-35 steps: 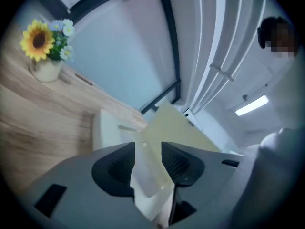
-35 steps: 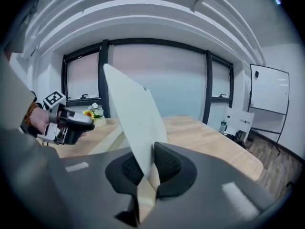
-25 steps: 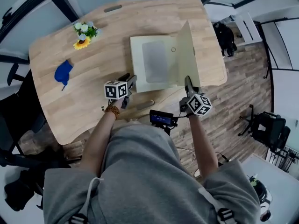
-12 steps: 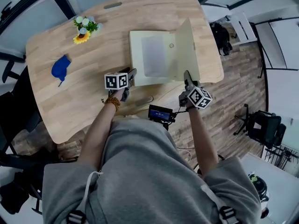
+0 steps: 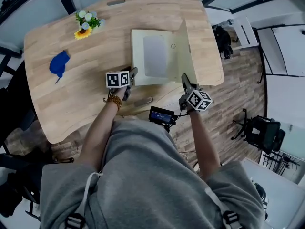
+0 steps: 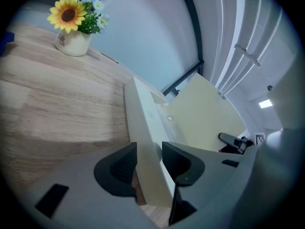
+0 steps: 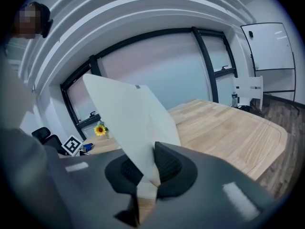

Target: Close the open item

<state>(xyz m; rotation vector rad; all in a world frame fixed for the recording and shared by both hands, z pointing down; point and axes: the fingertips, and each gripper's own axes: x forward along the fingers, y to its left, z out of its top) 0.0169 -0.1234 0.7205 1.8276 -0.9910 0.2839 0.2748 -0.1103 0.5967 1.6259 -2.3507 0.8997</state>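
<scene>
Open cream box (image 5: 138, 56) sat mid table (image 5: 81, 99), lid (image 5: 184, 51) up at its 3 o'clock. L gripper (image 5: 132, 74) was at box's 7 o'clock corner, R gripper (image 5: 184, 78) at lid's 6 o'clock end. Flowers (image 5: 86, 25) at 10.

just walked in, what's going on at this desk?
A person is working a cream box on the wooden table with two handheld grippers. The left gripper clamps the box's near wall, steadying it. The right gripper pinches a corner of the lid, which stands upright, so the box is not yet closed.
</scene>
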